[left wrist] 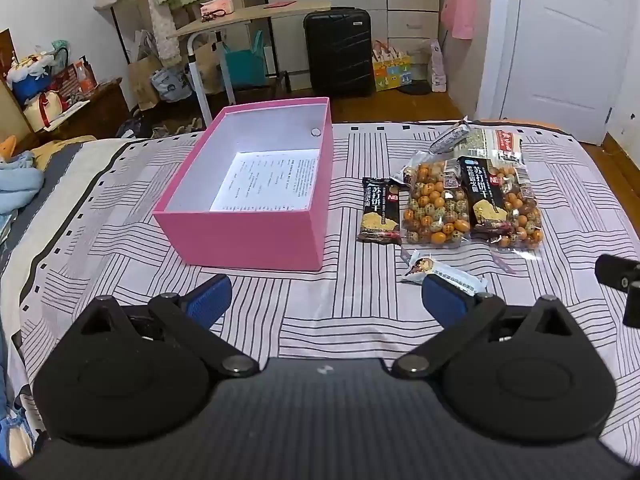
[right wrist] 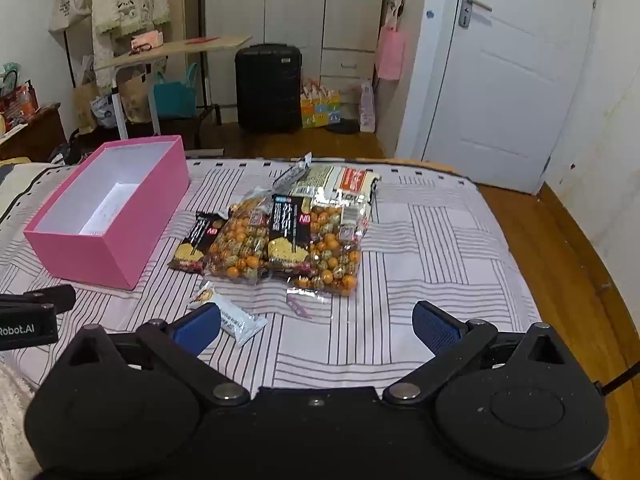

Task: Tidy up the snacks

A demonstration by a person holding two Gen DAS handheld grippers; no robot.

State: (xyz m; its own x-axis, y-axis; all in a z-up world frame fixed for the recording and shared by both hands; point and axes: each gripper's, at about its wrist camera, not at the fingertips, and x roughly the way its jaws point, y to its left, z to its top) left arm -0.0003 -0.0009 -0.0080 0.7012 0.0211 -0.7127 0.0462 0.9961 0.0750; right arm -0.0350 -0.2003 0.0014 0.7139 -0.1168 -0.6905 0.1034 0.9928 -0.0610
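An open pink box (left wrist: 244,236) (right wrist: 96,256) stands on the bed, holding only a printed sheet (left wrist: 272,180). Right of it lies a pile of snacks: two clear bags of orange and speckled balls (left wrist: 436,212) (right wrist: 240,248), two black cracker packs (left wrist: 378,210) (right wrist: 288,232), a beige and red pack (left wrist: 500,144) (right wrist: 344,180) and a silver bar (left wrist: 450,136). A small white wrapped snack (left wrist: 444,274) (right wrist: 236,316) lies nearest. My left gripper (left wrist: 326,304) is open and empty, low over the bed before the box. My right gripper (right wrist: 316,326) is open and empty, before the snack pile.
The bed has a striped cover (left wrist: 344,320) and ends at a wooden floor (right wrist: 568,264). Beyond stand a black suitcase (left wrist: 338,52), a folding table (left wrist: 248,16), bags and a white door (right wrist: 516,80). The right gripper's body shows at the left view's right edge (left wrist: 620,276).
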